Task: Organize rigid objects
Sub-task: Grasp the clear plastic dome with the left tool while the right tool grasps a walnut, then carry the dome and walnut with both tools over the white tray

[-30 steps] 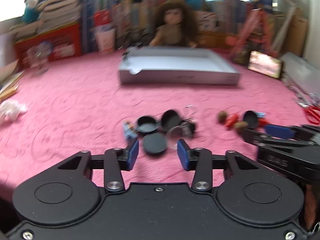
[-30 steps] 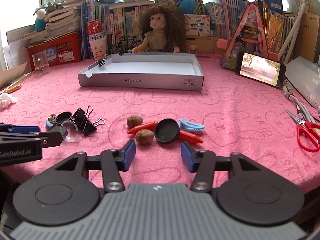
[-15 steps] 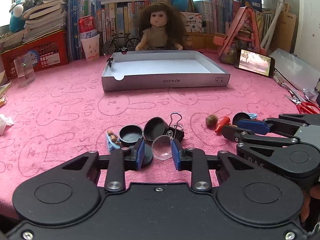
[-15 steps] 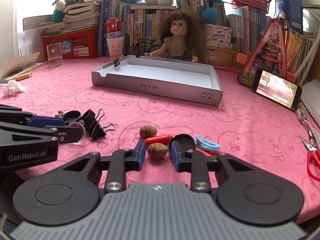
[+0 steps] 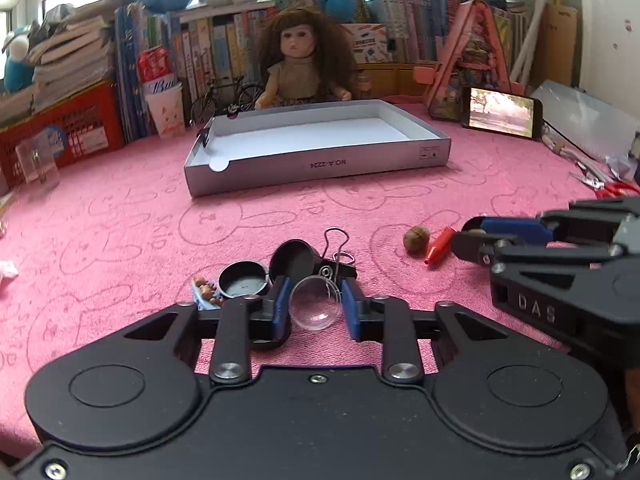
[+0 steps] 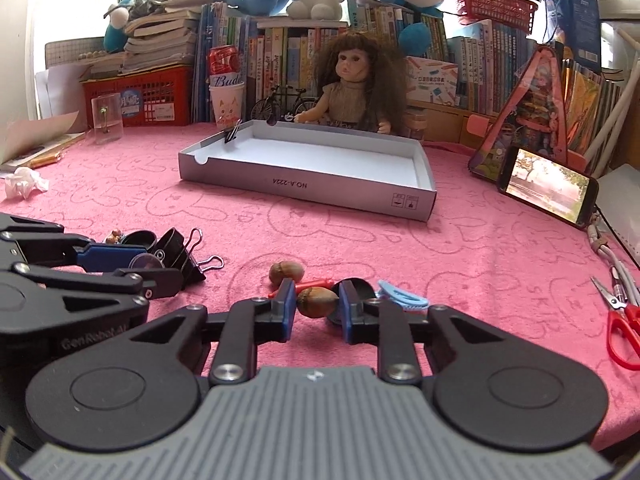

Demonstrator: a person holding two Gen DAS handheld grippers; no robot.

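Observation:
My left gripper (image 5: 316,306) is shut on a clear round lens (image 5: 315,304), held just above the pink cloth. Behind it lie black caps (image 5: 243,279), a black binder clip (image 5: 338,264) and a small bear charm (image 5: 205,290). My right gripper (image 6: 317,307) is shut on a brown acorn (image 6: 316,302). A second acorn (image 6: 286,272), a red piece (image 6: 316,283), a black cap (image 6: 360,286) and a blue clip (image 6: 402,298) lie around it. An empty grey box tray (image 6: 304,188) stands farther back.
A doll (image 6: 352,88), books and a red basket (image 6: 140,96) line the back. A phone (image 6: 548,188) leans at the right, red scissors (image 6: 622,328) lie at the far right, a clear stand (image 6: 105,118) and crumpled paper (image 6: 24,182) at the left.
Both grippers have closed: the left on the clear lens, the right on the acorn. Both sit slightly closer to their objects than before.

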